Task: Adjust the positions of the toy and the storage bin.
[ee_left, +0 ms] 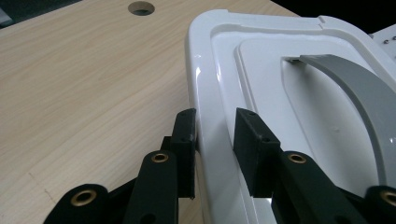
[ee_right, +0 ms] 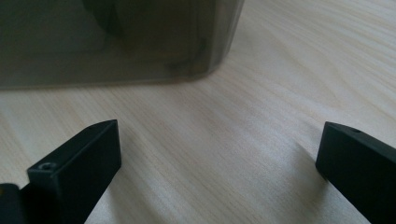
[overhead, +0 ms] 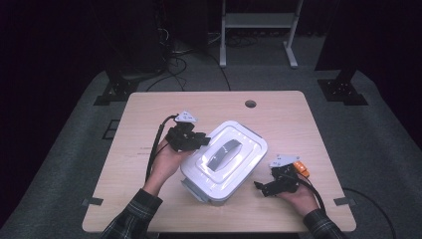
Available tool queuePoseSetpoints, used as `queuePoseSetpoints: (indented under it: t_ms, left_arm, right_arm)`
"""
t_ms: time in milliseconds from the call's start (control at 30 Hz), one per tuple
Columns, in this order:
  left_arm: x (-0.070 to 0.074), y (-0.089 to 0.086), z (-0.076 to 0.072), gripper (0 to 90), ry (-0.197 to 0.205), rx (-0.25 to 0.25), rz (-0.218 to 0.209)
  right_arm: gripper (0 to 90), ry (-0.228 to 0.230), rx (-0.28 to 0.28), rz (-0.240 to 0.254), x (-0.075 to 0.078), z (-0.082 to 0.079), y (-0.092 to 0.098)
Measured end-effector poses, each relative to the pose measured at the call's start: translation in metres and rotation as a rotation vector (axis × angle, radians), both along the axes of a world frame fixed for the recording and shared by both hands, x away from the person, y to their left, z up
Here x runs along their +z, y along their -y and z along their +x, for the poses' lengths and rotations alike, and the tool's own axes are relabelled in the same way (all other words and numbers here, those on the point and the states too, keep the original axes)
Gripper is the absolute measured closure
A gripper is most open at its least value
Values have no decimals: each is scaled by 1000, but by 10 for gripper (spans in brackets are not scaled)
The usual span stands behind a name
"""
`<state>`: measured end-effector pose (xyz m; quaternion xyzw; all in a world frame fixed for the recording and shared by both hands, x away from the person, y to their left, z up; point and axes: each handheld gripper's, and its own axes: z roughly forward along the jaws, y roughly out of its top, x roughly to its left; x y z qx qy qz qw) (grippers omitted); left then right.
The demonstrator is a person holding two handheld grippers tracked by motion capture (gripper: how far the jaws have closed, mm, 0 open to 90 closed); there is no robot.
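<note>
Now, what we see:
Left claw point(ee_left: 215, 140): clenched on the lid point(ee_left: 261, 74) rim.
Right claw point(ee_right: 219, 163): released, jaws wide, low over desk point(ee_right: 289, 56) beside the box point(ee_right: 116, 42).

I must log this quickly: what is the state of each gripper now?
Left gripper: closed on the rim of the white box lid.
Right gripper: open, holding nothing, above the table.

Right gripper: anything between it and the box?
Nothing visible. The right gripper is open, with bare table between it and the box. The left gripper is already shut on the lid's rim.
</note>
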<state>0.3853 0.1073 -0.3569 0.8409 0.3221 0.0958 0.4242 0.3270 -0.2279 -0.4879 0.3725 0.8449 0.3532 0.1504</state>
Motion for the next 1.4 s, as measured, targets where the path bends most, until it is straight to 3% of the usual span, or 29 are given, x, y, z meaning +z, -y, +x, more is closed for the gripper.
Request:
queuePoseSetpoints:
  t_ms: [100, 167, 400, 600, 833, 1100, 1400]
  left_arm:
    - [1, 1, 0, 689, -2, -8, 3]
    - [1, 2, -1, 617, -8, -9, 2]
    - [16, 3, -12, 559, 24, -22, -47]
    - [25, 9, -21, 505, 14, -60, -70]
    - [29, 21, -30, 443, 9, -87, -69]
    - [27, 36, -36, 311, 10, -96, -37]
    - [22, 47, -39, 247, 23, -108, 6]
  right_arm:
    - [0, 1, -1, 1, 0, 0, 0]
    - [0, 1, -1, 1, 0, 0, 0]
    - [0, 0, -1, 2, 0, 0, 0]
    - [0, 0, -2, 2, 0, 0, 0]
    - [0, 0, -1, 2, 0, 0, 0]
    - [0, 0, -2, 2, 0, 0, 0]
    - [0, -1, -2, 2, 0, 0, 0]
